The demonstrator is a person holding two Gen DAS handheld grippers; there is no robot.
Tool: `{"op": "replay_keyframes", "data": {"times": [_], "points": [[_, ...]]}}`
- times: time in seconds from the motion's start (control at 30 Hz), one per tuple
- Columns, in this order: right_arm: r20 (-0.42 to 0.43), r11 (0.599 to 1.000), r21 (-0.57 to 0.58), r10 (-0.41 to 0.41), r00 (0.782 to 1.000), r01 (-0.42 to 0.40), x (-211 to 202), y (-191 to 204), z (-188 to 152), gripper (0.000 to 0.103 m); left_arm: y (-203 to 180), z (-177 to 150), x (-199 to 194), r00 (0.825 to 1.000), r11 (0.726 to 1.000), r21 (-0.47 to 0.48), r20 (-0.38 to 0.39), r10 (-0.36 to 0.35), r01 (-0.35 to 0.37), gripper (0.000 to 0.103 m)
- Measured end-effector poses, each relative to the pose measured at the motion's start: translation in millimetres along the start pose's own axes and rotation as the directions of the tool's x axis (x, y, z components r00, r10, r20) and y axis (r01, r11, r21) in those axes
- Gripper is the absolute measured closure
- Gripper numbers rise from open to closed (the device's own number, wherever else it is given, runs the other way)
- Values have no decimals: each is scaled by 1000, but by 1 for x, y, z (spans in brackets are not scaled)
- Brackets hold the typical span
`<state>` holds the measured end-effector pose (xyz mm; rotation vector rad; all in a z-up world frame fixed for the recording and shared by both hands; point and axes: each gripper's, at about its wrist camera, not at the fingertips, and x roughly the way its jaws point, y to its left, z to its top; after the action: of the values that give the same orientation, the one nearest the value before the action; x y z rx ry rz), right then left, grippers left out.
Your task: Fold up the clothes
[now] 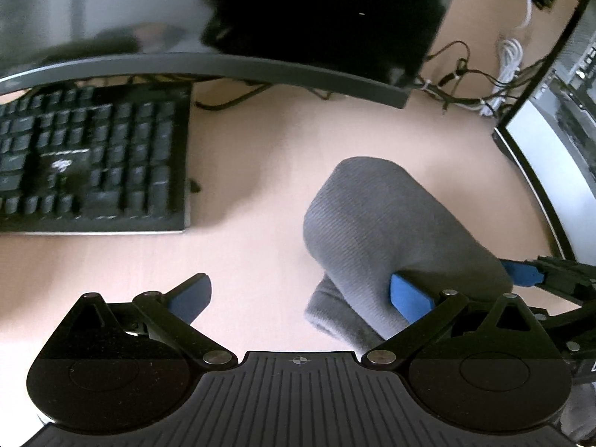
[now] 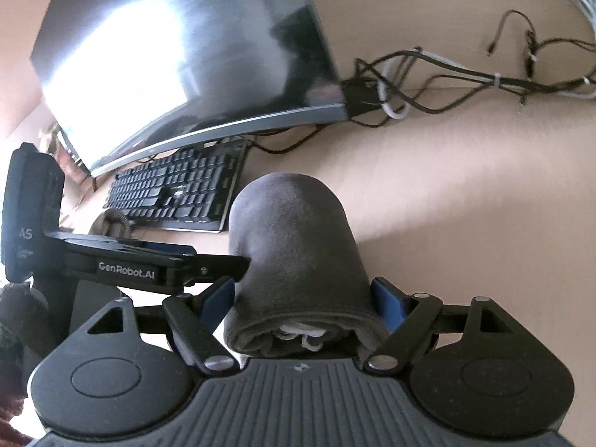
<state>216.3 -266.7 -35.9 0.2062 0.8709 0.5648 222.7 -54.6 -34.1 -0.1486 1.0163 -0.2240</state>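
A grey garment [image 1: 391,223], folded into a thick bundle, lies on the pale wooden desk [image 1: 253,141]. In the right wrist view the same bundle [image 2: 294,231] runs forward between the blue pads of my right gripper [image 2: 303,294], which sit against both of its sides in a wide grip. My left gripper [image 1: 298,298] is open. Its right pad [image 1: 409,298] touches the bundle's near side and its left pad [image 1: 190,298] hangs over bare desk. The left gripper [image 2: 223,264] reaches in from the left in the right wrist view.
A black keyboard [image 1: 93,156] lies to the left under a dark curved monitor [image 1: 223,67]. A second, lit monitor [image 1: 551,141] stands at the right edge. Tangled black and white cables [image 2: 447,74] run along the back of the desk.
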Motion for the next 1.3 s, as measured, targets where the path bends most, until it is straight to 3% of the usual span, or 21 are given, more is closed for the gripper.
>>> {"op": "replay_keyframes", "data": {"times": [0.13, 0.4, 0.57, 0.7, 0.87, 1.1, 1.3], "points": [[-14, 999, -40, 6, 1000, -7, 3, 13, -3, 35, 12, -5, -7, 1000, 999, -41, -3, 22, -22, 0], [-30, 971, -232, -57, 998, 48, 9, 50, -16, 37, 30, -1, -30, 1000, 988, -156, 19, 3, 0, 0], [-33, 950, -309, -65, 997, 51, 8, 61, -21, 34, 11, -2, -27, 999, 997, -75, 30, 39, -36, 0], [-45, 972, -233, -3, 999, -7, 0, 42, -12, 33, 5, -8, -23, 996, 996, -25, 21, 85, -84, 0], [-20, 995, -10, 100, 995, -101, -15, -2, 10, 31, 8, -18, -19, 997, 996, -37, 10, 78, -78, 0], [-64, 982, 133, 146, 987, -137, 23, -30, 26, 28, 13, -25, -20, 997, 994, -68, 9, 81, -80, 0], [-146, 947, 215, 275, 950, -241, 52, -32, 20, 23, 20, -30, -19, 996, 991, -100, -6, 90, -90, 0]]}}
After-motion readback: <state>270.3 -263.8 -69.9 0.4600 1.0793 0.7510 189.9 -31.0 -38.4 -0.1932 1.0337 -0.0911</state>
